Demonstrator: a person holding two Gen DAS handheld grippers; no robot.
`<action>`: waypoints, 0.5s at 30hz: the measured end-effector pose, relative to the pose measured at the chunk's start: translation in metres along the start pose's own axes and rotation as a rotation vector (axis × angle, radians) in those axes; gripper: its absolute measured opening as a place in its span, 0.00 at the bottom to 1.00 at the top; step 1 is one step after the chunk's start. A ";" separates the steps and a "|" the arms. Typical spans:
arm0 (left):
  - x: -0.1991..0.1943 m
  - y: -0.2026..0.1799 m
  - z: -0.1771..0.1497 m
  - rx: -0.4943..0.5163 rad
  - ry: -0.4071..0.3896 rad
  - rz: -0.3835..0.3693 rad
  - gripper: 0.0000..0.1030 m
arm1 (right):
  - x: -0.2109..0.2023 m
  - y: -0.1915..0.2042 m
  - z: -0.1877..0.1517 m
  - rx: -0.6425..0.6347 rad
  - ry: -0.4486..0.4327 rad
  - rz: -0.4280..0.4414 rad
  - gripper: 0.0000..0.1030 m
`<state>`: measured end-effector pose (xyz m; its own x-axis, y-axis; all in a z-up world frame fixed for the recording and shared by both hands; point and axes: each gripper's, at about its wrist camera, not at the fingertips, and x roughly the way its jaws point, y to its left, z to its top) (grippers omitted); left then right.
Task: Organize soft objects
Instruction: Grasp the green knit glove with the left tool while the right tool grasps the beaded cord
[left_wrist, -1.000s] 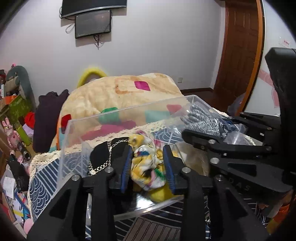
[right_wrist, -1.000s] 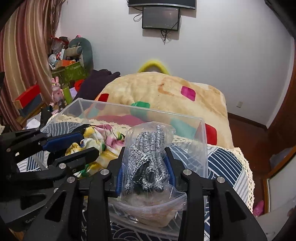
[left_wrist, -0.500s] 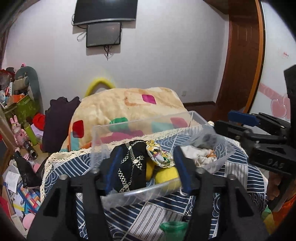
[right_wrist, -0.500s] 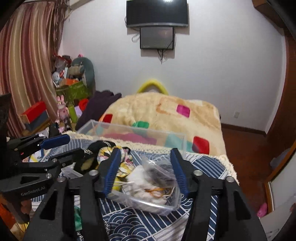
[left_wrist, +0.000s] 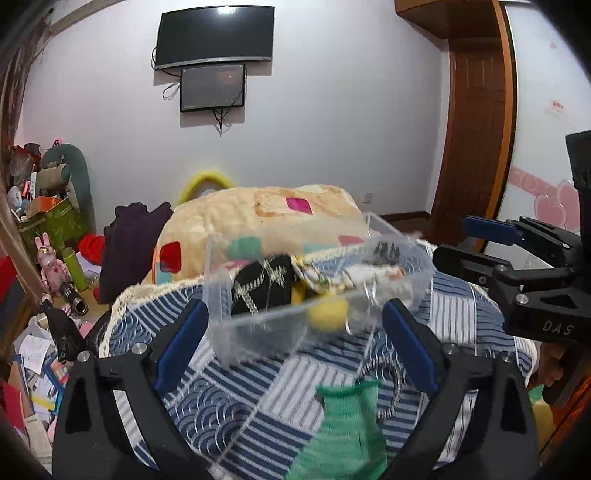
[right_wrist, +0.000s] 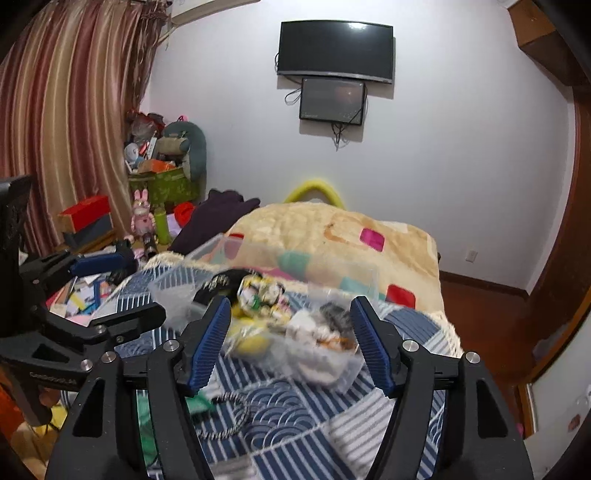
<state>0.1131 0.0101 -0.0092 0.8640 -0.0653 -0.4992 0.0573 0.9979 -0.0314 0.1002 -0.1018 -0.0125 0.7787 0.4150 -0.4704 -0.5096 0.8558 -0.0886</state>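
Left wrist view: patterned bedspread (left_wrist: 221, 398), clear bin (left_wrist: 317, 295) of soft things ahead, green cloth (left_wrist: 343, 432) lying loose below the left gripper (left_wrist: 291, 347), nearest it; right gripper (right_wrist: 291, 343) also gapes empty.

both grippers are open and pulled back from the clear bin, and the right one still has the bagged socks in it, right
Not quite: the right gripper is empty. In the right wrist view the bag lies in the clear bin. Both grippers are open and back from it, the left gripper too.

Even indoor light, foreground motion-blurred, fisheye-warped edges
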 end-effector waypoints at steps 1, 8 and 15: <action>0.000 -0.002 -0.005 0.004 0.010 -0.004 0.94 | 0.001 0.002 -0.005 -0.003 0.008 0.001 0.62; 0.006 -0.002 -0.047 -0.038 0.108 -0.056 0.95 | 0.006 0.005 -0.036 0.031 0.079 0.038 0.62; 0.018 -0.004 -0.084 -0.058 0.199 -0.078 0.95 | 0.008 0.006 -0.062 0.071 0.138 0.061 0.62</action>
<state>0.0863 0.0047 -0.0907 0.7419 -0.1463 -0.6544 0.0862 0.9886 -0.1232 0.0807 -0.1126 -0.0711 0.6869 0.4249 -0.5895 -0.5235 0.8520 0.0040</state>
